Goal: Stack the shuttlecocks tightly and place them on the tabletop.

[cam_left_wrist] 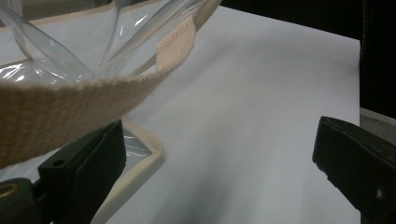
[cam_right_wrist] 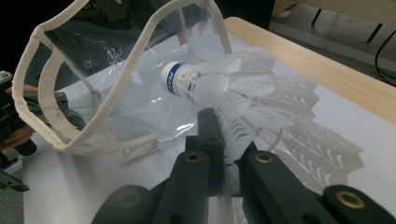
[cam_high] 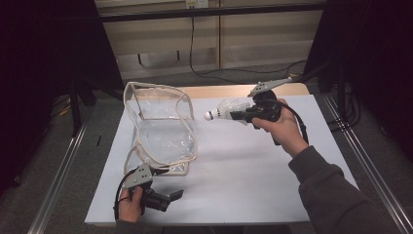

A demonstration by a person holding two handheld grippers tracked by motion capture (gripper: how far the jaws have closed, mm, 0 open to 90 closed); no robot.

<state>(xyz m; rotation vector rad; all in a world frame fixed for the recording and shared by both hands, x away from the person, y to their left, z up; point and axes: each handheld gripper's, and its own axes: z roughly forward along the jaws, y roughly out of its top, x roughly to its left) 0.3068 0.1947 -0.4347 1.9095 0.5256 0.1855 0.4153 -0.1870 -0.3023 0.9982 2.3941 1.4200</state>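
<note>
A white shuttlecock (cam_high: pixel 220 111) with a blue band on its cork hangs above the table, cork pointing left toward the bag. My right gripper (cam_high: pixel 234 116) is shut on its feather skirt (cam_right_wrist: pixel 243 93); in the right gripper view the black jaws (cam_right_wrist: pixel 219 135) pinch the feathers. A clear plastic bag (cam_high: pixel 160 122) with beige trim stands on the white sheet, its mouth (cam_right_wrist: pixel 116 93) turned toward the shuttlecock. At the bag's near corner my left gripper (cam_high: pixel 169 183) is open. Its jaws (cam_left_wrist: pixel 219 140) stand wide apart, and a beige strap (cam_left_wrist: pixel 70 105) crosses in front of the left one.
The white sheet (cam_high: pixel 253 165) covers most of a wooden table whose far edge (cam_high: pixel 219 90) shows bare. Metal rails (cam_high: pixel 63 170) run along both sides. A black cable (cam_high: pixel 204 73) lies on the floor beyond the table.
</note>
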